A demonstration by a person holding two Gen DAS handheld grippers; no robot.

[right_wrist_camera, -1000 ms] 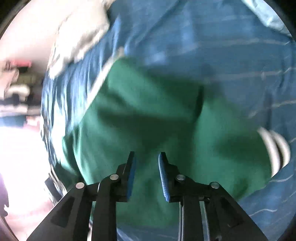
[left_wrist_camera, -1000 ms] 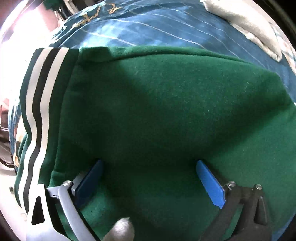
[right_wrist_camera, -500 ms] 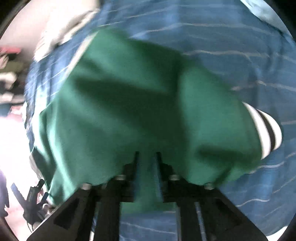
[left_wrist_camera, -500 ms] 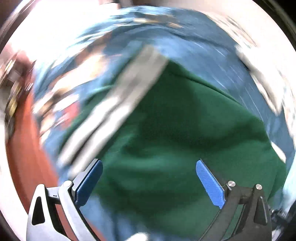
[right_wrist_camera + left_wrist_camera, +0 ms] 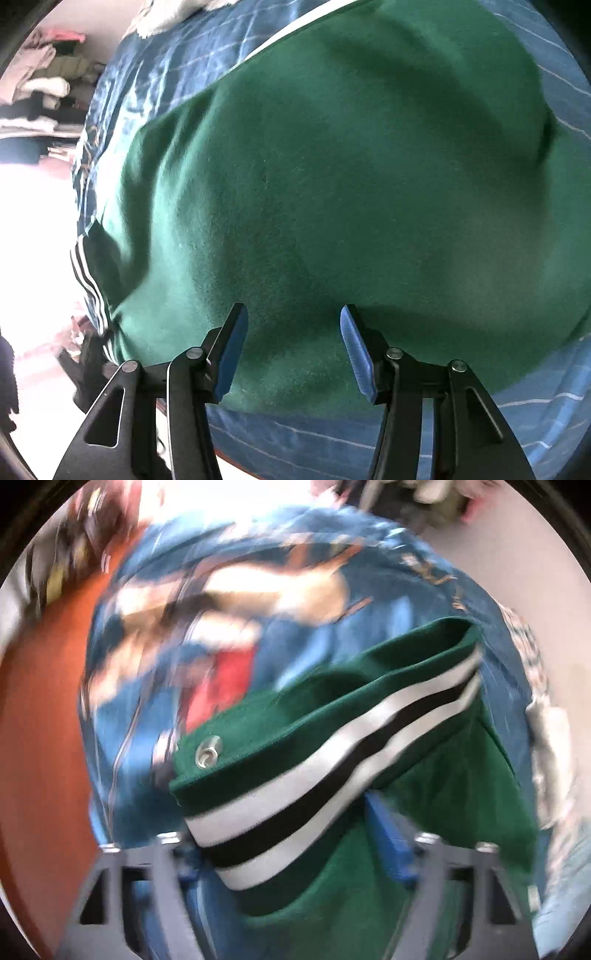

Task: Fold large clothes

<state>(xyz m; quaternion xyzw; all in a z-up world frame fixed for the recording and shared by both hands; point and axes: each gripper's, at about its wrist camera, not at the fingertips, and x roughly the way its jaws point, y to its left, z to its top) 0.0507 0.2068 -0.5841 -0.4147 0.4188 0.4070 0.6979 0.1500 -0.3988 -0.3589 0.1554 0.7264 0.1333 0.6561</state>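
A green garment [image 5: 332, 177] with a white-and-black striped hem lies folded on a blue bedspread [image 5: 369, 435]. My right gripper [image 5: 291, 347] is open just above its near edge, blue pads apart, holding nothing. In the blurred left wrist view the striped hem [image 5: 332, 775] with a metal snap [image 5: 207, 754] runs between the jaws of my left gripper [image 5: 291, 845]. The jaws stand apart around the hem, and the left pad is hidden under the cloth.
The bedspread [image 5: 303, 583] carries a bright printed picture. A white towel [image 5: 173, 11] lies at its far end. An orange-brown floor [image 5: 40, 738] lies left of the bed. Piled clothes [image 5: 40, 74] sit at the room's far side.
My left gripper swung from the garment's flat middle to its striped hem edge. My right gripper opened and let go of the green cloth, which now lies spread below it.
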